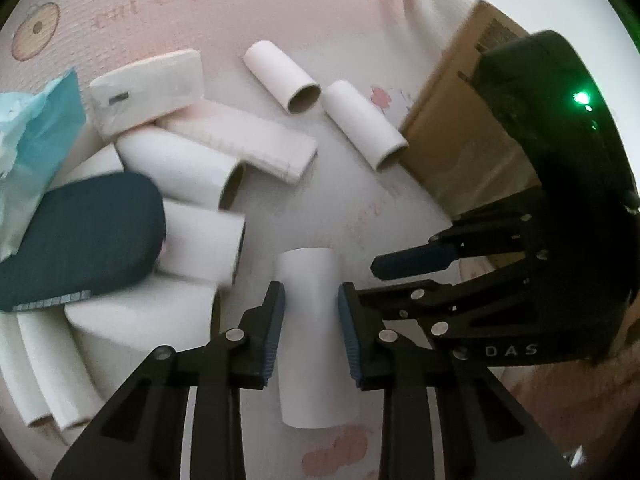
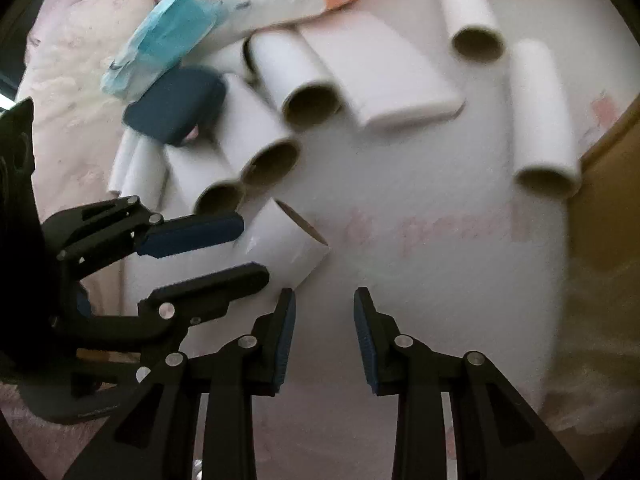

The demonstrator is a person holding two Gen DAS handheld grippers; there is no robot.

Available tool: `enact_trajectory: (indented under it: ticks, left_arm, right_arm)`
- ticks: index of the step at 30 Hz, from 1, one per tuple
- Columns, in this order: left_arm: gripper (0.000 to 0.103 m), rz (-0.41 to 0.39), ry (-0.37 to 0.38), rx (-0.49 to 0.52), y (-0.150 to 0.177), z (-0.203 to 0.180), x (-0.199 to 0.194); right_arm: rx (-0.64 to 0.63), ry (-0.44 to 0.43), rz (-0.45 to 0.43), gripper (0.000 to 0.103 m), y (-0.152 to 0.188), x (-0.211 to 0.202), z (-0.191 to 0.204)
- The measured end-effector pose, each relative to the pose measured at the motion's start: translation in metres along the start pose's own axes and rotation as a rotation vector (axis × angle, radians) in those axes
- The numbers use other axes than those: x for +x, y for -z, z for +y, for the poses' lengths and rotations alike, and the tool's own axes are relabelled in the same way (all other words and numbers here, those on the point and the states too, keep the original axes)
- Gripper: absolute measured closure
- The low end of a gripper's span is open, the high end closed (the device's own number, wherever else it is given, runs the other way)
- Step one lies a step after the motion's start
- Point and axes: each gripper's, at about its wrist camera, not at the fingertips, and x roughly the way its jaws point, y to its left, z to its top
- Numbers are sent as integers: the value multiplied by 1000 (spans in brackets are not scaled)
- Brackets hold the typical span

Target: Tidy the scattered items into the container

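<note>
A white cardboard tube lies on the pink mat between the pads of my left gripper; both pads touch its sides. From the right wrist the same tube shows at the left gripper's fingertips. My right gripper points down at bare mat with a narrow gap between its pads and nothing in it; it hangs just right of the held tube. The brown cardboard box stands at the right, also seen at the edge. Two loose tubes lie near it.
A pile at the left holds several more white tubes, a dark blue case, a light-blue packet, a white tissue pack and a flat white box. Bare mat stretches from the pile to the box.
</note>
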Motion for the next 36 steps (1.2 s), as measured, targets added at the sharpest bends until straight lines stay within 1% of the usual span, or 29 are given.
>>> enact_trajectory:
  ticks: [2, 3, 4, 6, 8, 10, 11, 14, 15, 16, 17, 18, 19, 21, 23, 25, 26, 27, 29, 31, 33, 36]
  left_arm:
    - [75, 7, 2, -30, -9, 3, 3]
    - [79, 1, 12, -44, -14, 4, 2]
    - [80, -9, 16, -58, -17, 5, 0]
    - [79, -40, -1, -78, -23, 6, -8]
    - [73, -65, -57, -85, -26, 6, -16]
    - [51, -87, -115, -69, -26, 5, -24]
    - [49, -105, -142, -56, -26, 4, -30]
    - [47, -138, -183, -32, -26, 5, -47]
    - [46, -147, -190, -30, -26, 7, -54]
    - [45, -157, -201, -35, -26, 10, -60]
    - [45, -170, -218, -48, -27, 15, -67]
    - [44, -181, -226, -66, -27, 20, -74]
    - [43, -192, -233, -91, -28, 28, -81]
    - [43, -215, -243, -148, -30, 45, -97]
    - [42, -227, -244, -215, -30, 62, -110]
    - [41, -247, -198, -307, -28, 82, -122]
    - [40, -258, -187, -339, -28, 89, -125]
    - [39, -269, -193, -376, -27, 97, -126]
    - [39, -286, -233, -432, -25, 111, -130]
    - [39, -313, -262, -463, -23, 120, -132]
    - [39, -311, -294, -480, -25, 127, -130]
    - [39, -294, -282, -525, -25, 138, -125]
  right_arm:
    - [6, 21, -35, 76, -6, -4, -3]
    - [25, 16, -56, 76, -9, -7, -6]
    - [42, 7, -72, 76, -12, -10, -8]
    - [57, -9, -99, 76, -16, -15, -9]
    - [54, 8, -124, 76, -19, -21, -7]
    - [51, 47, -159, 75, -21, -29, -3]
    - [48, 54, -171, 75, -23, -32, -1]
    - [50, 43, -223, 75, -27, -45, 5]
    - [47, 39, -236, 71, -33, -48, 7]
    - [41, 37, -248, 63, -36, -53, 6]
    - [31, 41, -262, 57, -38, -58, 3]
    - [12, 52, -279, 46, -40, -59, 11]
    - [-6, 61, -290, 41, -43, -59, 17]
    - [-56, 72, -323, 39, -50, -65, 27]
    - [-87, 54, -347, 38, -50, -73, 32]
    - [-92, -3, -372, 36, -54, -74, 40]
    - [-92, -45, -382, 34, -56, -73, 43]
    - [-88, -90, -389, 32, -61, -69, 48]
    - [-80, -142, -391, 32, -68, -63, 55]
    - [-82, -146, -394, 32, -73, -60, 59]
    - [-91, -132, -400, 32, -78, -59, 63]
    - [-87, -143, -410, 31, -88, -58, 65]
